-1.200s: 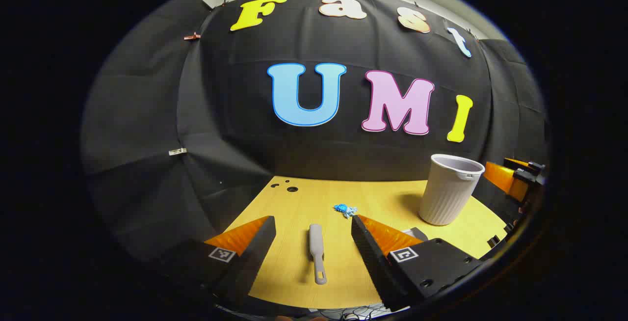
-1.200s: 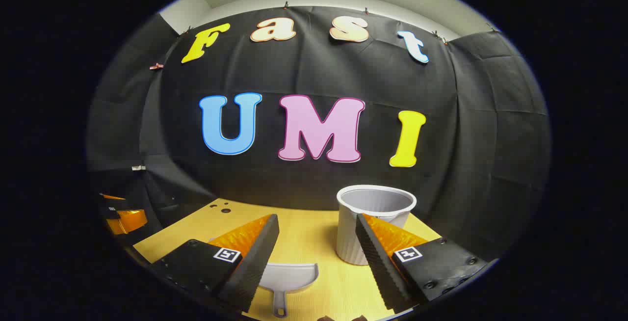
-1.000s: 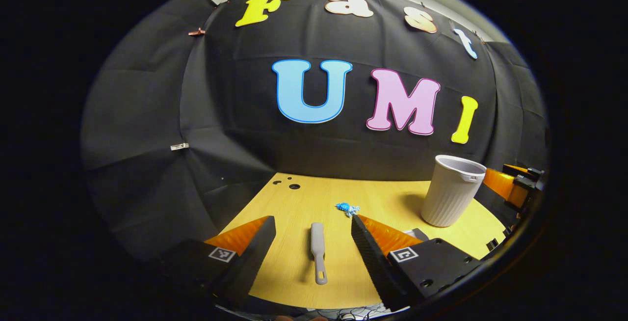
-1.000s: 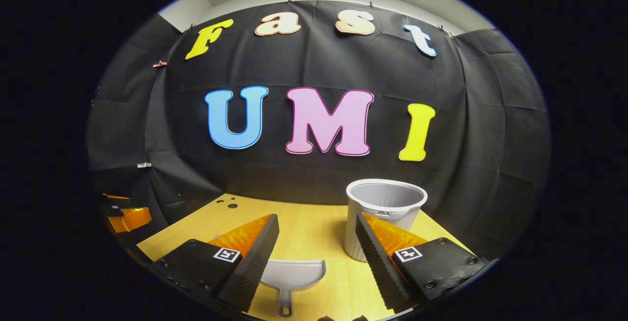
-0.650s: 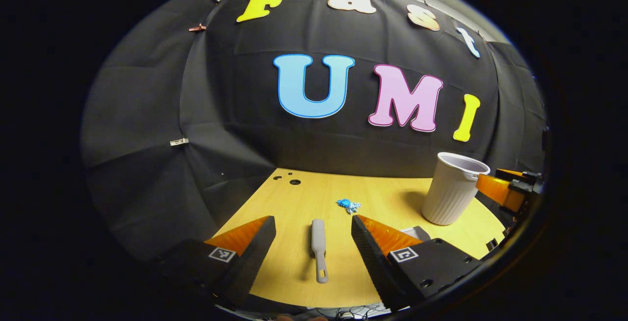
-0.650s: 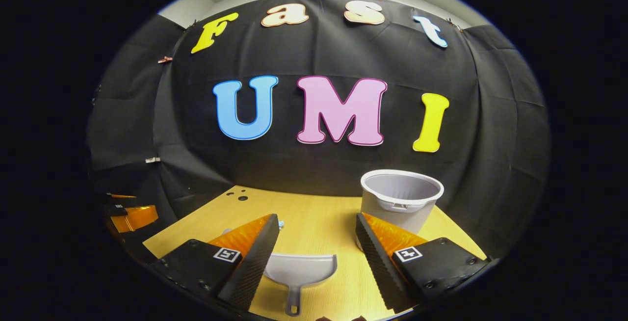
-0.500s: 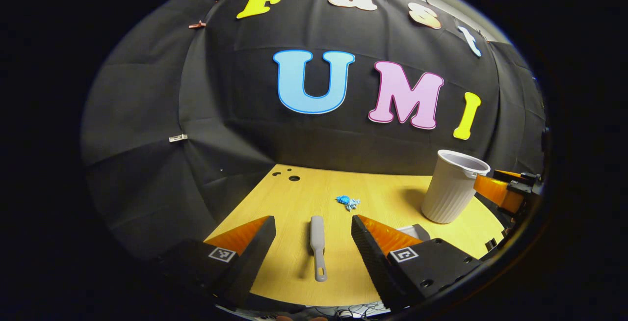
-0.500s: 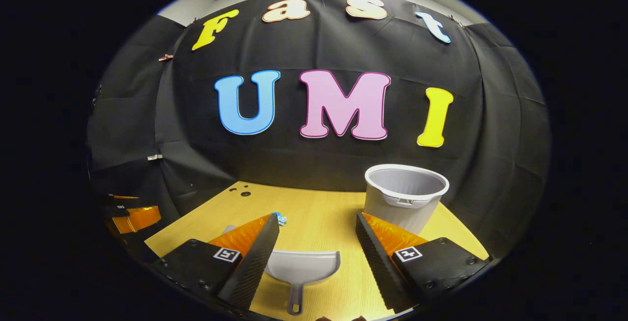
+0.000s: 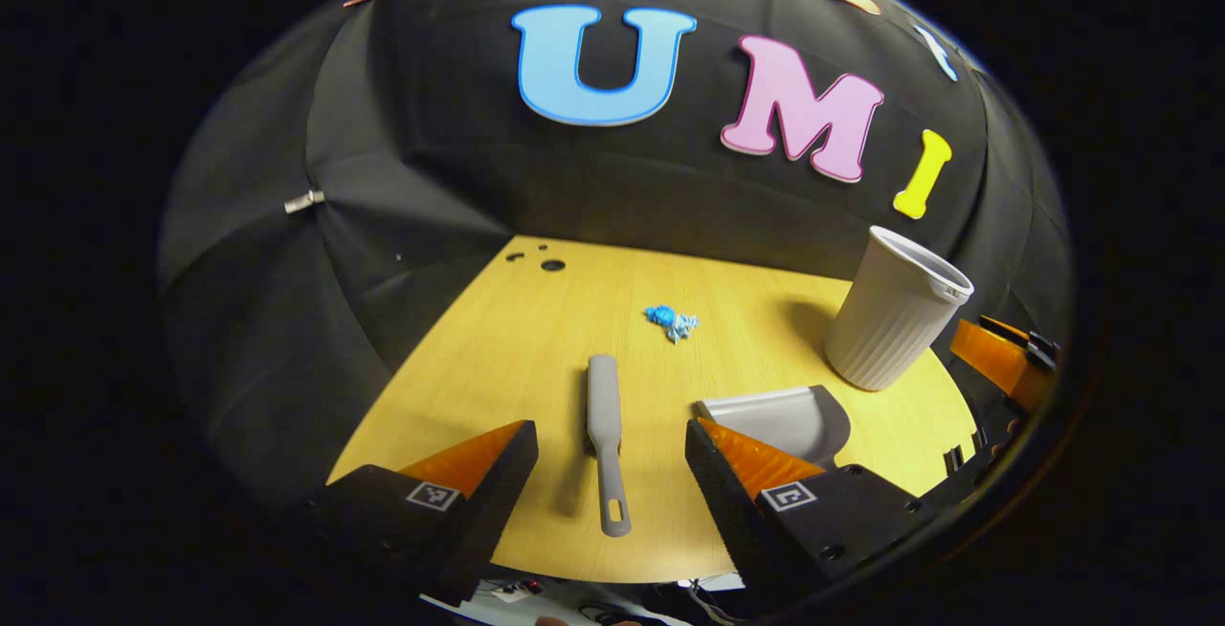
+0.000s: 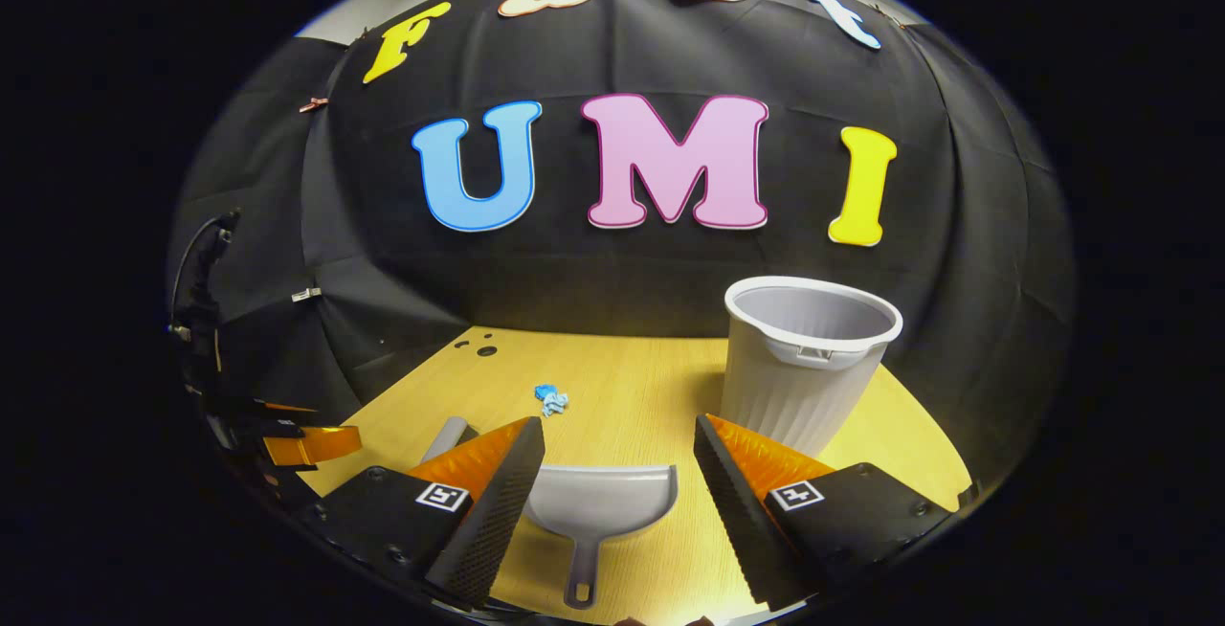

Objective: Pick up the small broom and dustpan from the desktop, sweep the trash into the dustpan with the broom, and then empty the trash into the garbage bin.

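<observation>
Left gripper (image 9: pixel 611 435), fingers spread and empty, straddles the broom (image 9: pixel 604 418), whose long axis runs lower centre to mid-frame, handle nearest. Right gripper (image 10: pixel 619 430), likewise spread, frames the dustpan (image 10: pixel 599 508) at lower centre on the bench (image 10: pixel 651 387), handle toward the camera.

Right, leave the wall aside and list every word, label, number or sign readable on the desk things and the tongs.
Left tongs: two square black-and-white markers, a coded pattern, no words.
Right tongs: two square tags of the same kind, no words.
Garbage bin, dustpan, broom, blue trash: no text or label visible.
</observation>
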